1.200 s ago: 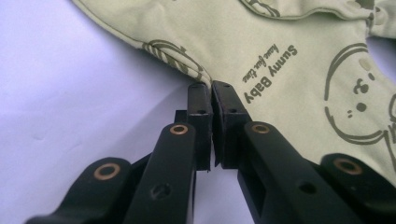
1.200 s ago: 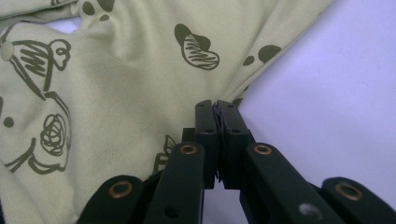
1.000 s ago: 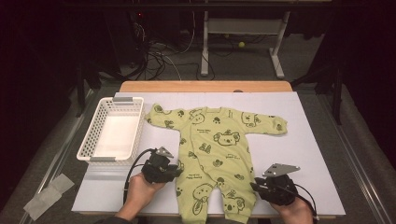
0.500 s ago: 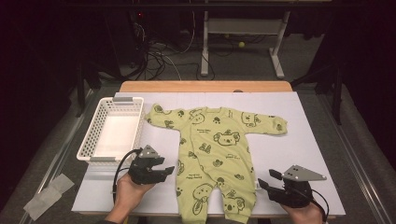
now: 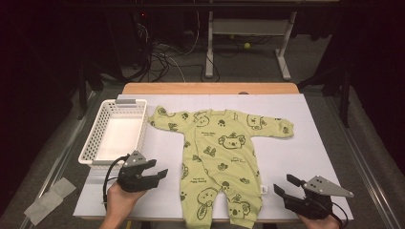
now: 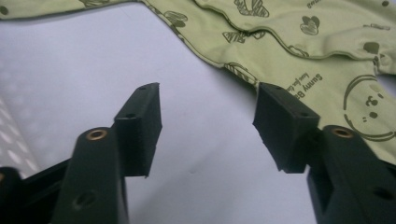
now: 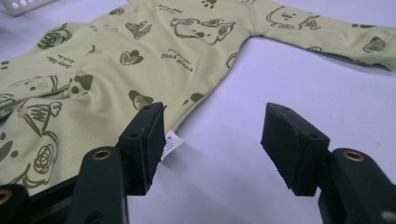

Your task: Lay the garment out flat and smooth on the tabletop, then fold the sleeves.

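I see the green baby romper (image 5: 217,160) lying flat and spread out mid-table, a white basket (image 5: 114,131) to its far left. My left gripper (image 5: 155,174) and right gripper (image 5: 284,188) have both drawn outward from its legs since a second ago — jaws just opened wide, nothing between them (cloth released). I judge the smoothing done — folding looks next.

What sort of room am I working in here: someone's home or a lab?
Most likely a lab or test workshop. The baby suit lies on a white sheet over a workbench, loose cables tangle on the floor behind, and a bare desk frame stands beyond.
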Available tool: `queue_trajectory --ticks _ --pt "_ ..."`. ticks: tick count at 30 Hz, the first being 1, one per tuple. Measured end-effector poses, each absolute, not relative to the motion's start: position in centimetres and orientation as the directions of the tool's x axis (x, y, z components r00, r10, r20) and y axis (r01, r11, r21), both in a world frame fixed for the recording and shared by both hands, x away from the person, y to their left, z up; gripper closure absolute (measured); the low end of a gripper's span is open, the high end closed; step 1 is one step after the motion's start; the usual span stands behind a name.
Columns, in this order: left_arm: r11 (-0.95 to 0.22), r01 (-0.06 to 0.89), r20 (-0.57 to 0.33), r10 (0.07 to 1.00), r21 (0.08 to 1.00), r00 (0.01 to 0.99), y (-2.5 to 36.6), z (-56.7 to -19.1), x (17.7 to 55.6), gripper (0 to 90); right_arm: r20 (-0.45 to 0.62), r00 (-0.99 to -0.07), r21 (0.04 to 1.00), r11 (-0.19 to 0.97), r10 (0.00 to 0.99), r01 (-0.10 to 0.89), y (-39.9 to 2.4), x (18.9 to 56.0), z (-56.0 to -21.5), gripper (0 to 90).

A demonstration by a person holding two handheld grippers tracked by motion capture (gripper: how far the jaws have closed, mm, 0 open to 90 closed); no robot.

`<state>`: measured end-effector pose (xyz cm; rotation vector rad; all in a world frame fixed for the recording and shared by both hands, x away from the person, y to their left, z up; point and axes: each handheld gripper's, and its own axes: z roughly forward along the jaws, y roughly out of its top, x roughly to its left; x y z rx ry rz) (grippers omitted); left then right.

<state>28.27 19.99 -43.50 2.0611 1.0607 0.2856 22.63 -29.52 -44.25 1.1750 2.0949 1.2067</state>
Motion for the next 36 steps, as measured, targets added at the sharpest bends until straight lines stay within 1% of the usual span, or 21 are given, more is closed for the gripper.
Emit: queue_trajectory --ticks 4,11,18,20,30,36 --pt "-0.312 0.592 -0.166 0.772 0.743 0.614 20.8 -43.7 28.0 36.4 0.036 -0.517 0.876 0.222 0.855 0.428 -30.4 21.9 -44.8 37.9" --pt "-0.264 0.603 -0.194 0.786 0.753 0.587 22.3 -44.1 27.3 36.3 0.069 -0.467 0.895 0.152 0.881 0.419 -32.4 21.1 -45.4 33.7" --pt "-0.253 0.582 -0.190 0.784 0.773 0.592 23.1 -44.5 26.5 36.3 0.082 -0.429 0.903 0.115 0.899 0.413 -33.7 19.9 -45.9 31.2" --pt "-0.242 0.586 -0.198 0.786 0.773 0.585 23.4 -44.6 26.4 36.3 0.083 -0.422 0.913 0.102 0.903 0.396 -33.8 19.5 -45.9 31.5" --pt "-0.212 0.590 -0.214 0.794 0.779 0.568 24.4 -45.0 26.0 36.3 0.073 -0.434 0.909 0.118 0.898 0.399 -33.5 19.7 -45.8 31.7" --pt "-0.232 0.577 -0.192 0.793 0.783 0.579 23.9 -44.9 26.0 36.3 0.072 -0.438 0.907 0.123 0.896 0.402 -33.6 19.8 -45.9 31.7"
